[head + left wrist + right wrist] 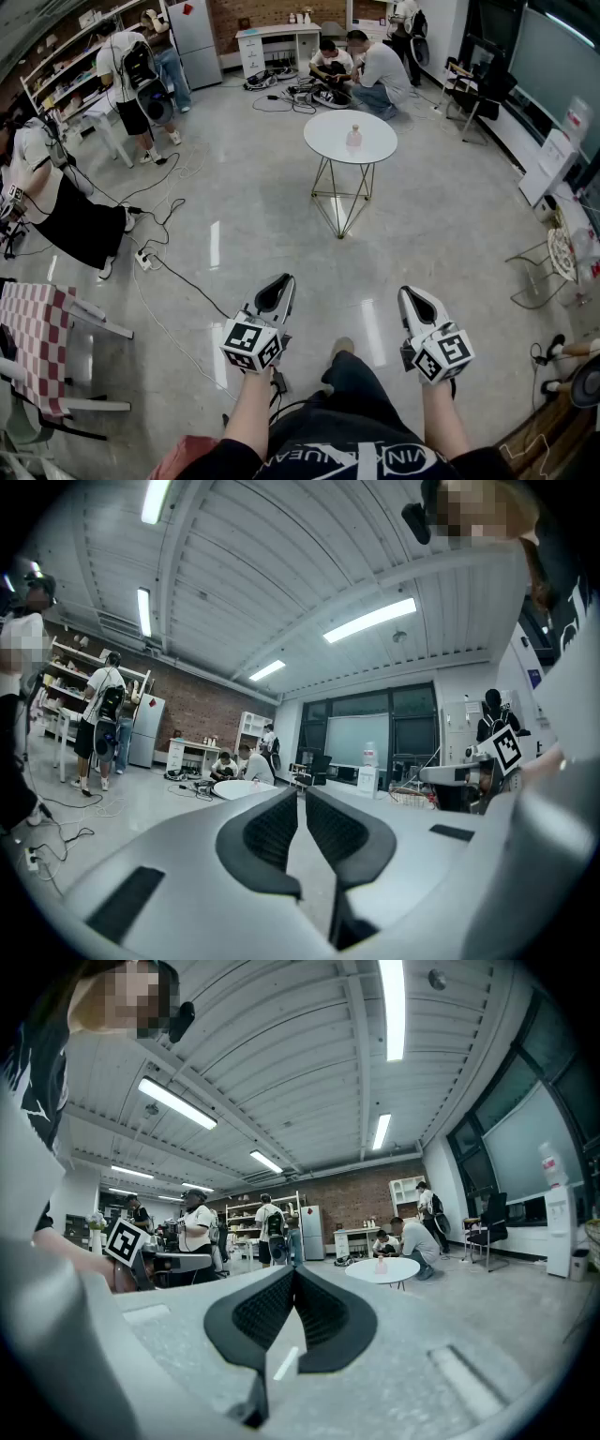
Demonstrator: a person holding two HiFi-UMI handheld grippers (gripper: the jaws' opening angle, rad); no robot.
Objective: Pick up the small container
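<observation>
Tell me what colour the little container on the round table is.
The small container is pale pink; the head view shows it best.

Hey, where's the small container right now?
The small container stands on the round white table, upper centre of the head view, just in front of two crouching people.

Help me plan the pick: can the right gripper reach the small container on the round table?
Probably not yet: the right gripper, jaws shut, is by the person's body; the small container stands on the round table across the floor, nothing between.
</observation>
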